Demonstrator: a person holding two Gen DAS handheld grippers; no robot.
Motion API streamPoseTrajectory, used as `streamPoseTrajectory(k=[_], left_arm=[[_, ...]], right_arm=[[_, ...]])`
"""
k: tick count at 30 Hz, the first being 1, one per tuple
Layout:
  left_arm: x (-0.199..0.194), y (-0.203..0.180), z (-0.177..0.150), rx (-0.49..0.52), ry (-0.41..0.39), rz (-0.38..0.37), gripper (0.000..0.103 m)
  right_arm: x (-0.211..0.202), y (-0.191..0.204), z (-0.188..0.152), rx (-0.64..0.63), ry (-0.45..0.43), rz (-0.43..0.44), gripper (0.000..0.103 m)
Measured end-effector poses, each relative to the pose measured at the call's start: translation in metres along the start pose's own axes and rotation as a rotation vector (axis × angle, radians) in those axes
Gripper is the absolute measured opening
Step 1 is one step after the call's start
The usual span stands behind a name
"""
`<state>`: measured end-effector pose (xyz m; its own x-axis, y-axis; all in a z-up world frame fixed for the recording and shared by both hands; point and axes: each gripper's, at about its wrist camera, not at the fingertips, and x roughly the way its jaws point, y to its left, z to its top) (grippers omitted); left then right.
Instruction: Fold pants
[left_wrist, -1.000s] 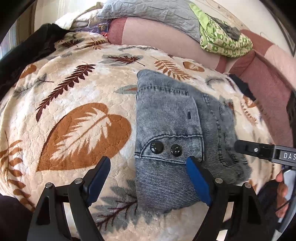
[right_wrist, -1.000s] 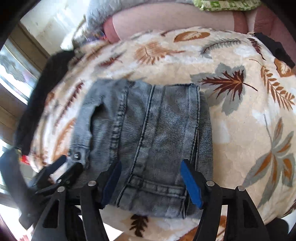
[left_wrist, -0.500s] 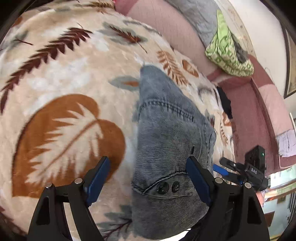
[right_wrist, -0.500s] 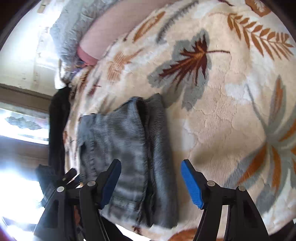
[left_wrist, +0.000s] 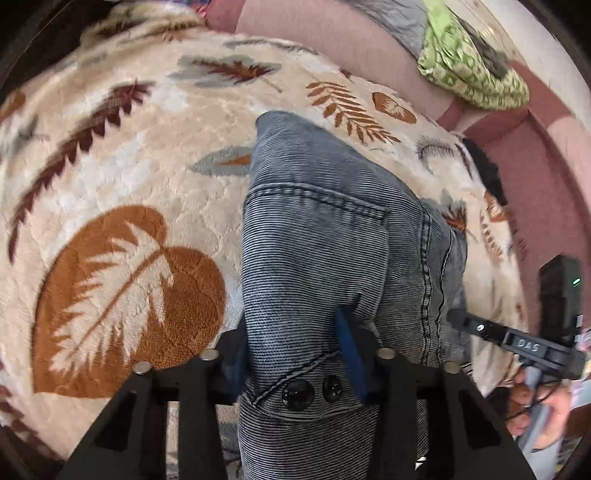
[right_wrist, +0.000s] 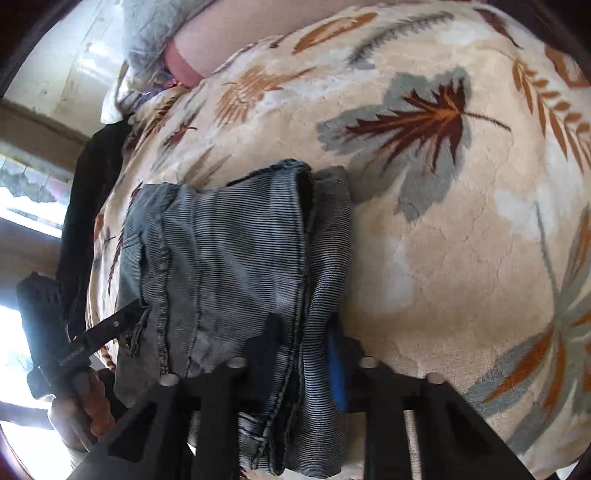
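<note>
Left wrist view, item one: the left gripper (left_wrist: 295, 354), whose jaws had just been closing, was clamped on a thick bunch of the pants (left_wrist: 332, 240) at the near edge, just above the two dark buttons (left_wrist: 308, 391). A second earlier those jaws stood wide apart, only one pad over the denim.

Item two: the right gripper (right_wrist: 303, 365), likewise just closed down, pinched the stacked layers at the other near corner of the same bundle, one blue pad (right_wrist: 338, 369) showing beside the cloth. Half a second earlier it straddled the edge without contact.

Item three: the pants, grey-blue ribbed denim, already folded into a compact packet several layers deep, lying on the leaf-patterned blanket (left_wrist: 122, 280) near its front edge. The near edge was gathered and somewhat puckered in both grips; the far end rested flat on the blanket.

Item four: background, a green patterned cloth (left_wrist: 469, 70) on the pink couch (left_wrist: 535, 206), well apart from the work.

Assessment: both near corners were secured at once, which suggested a further fold away from the person, or a lift of the finished packet, was next. Thick layers could slip unevenly from either grip.
</note>
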<state>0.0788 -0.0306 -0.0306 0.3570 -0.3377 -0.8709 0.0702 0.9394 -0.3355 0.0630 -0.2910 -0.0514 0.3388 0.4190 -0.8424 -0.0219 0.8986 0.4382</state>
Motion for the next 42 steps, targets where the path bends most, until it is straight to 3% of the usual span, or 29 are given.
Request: streamPoseTrajectory(k=[4, 6, 13, 16, 21, 26, 31, 32, 34, 35, 38, 40, 42], left_arm=[[-0.012, -0.017, -0.002, 0.082, -0.043, 0.062, 0.025], [-0.023, -0.022, -0.002, 0.113, -0.073, 0.06, 0.023], [-0.079, -0.046, 0.006, 0.216, -0.211, 0.059, 0.023], [-0.11, -0.047, 0.024, 0.231, -0.282, 0.058, 0.023], [-0.128, -0.037, 0.06, 0.224, -0.355, 0.049, 0.023], [-0.107, -0.024, 0.08, 0.193, -0.335, 0.031, 0.023], [-0.047, -0.012, 0.074, 0.157, -0.234, -0.001, 0.024], [-0.031, -0.01, 0.072, 0.153, -0.204, 0.002, 0.025], [0.0, -0.007, 0.066, 0.155, -0.118, 0.041, 0.048], [0.009, -0.003, 0.061, 0.151, -0.106, 0.088, 0.049], [-0.008, 0.001, 0.056, 0.134, -0.143, 0.064, 0.064], [-0.031, 0.003, 0.051, 0.105, -0.182, 0.037, 0.068], [-0.057, 0.005, 0.042, 0.092, -0.262, 0.032, 0.074]], right_arm=[[-0.012, 0.009, -0.003, -0.004, -0.051, 0.016, 0.013], [-0.023, 0.009, -0.005, 0.006, -0.082, 0.037, 0.013], [-0.066, 0.048, 0.007, -0.059, -0.168, 0.068, 0.012], [-0.088, 0.065, 0.023, -0.088, -0.217, 0.078, 0.012], [-0.106, 0.103, 0.062, -0.156, -0.288, 0.064, 0.012], [-0.087, 0.113, 0.09, -0.159, -0.276, 0.02, 0.012], [-0.04, 0.082, 0.086, -0.112, -0.196, -0.057, 0.012], [-0.031, 0.075, 0.084, -0.1, -0.177, -0.074, 0.013], [-0.005, 0.059, 0.078, -0.08, -0.109, -0.127, 0.016], [0.002, 0.051, 0.074, -0.064, -0.099, -0.156, 0.017], [-0.009, 0.042, 0.066, -0.053, -0.133, -0.137, 0.027], [-0.033, 0.043, 0.057, -0.047, -0.212, -0.146, 0.032], [-0.054, 0.049, 0.046, -0.047, -0.271, -0.1, 0.034]])
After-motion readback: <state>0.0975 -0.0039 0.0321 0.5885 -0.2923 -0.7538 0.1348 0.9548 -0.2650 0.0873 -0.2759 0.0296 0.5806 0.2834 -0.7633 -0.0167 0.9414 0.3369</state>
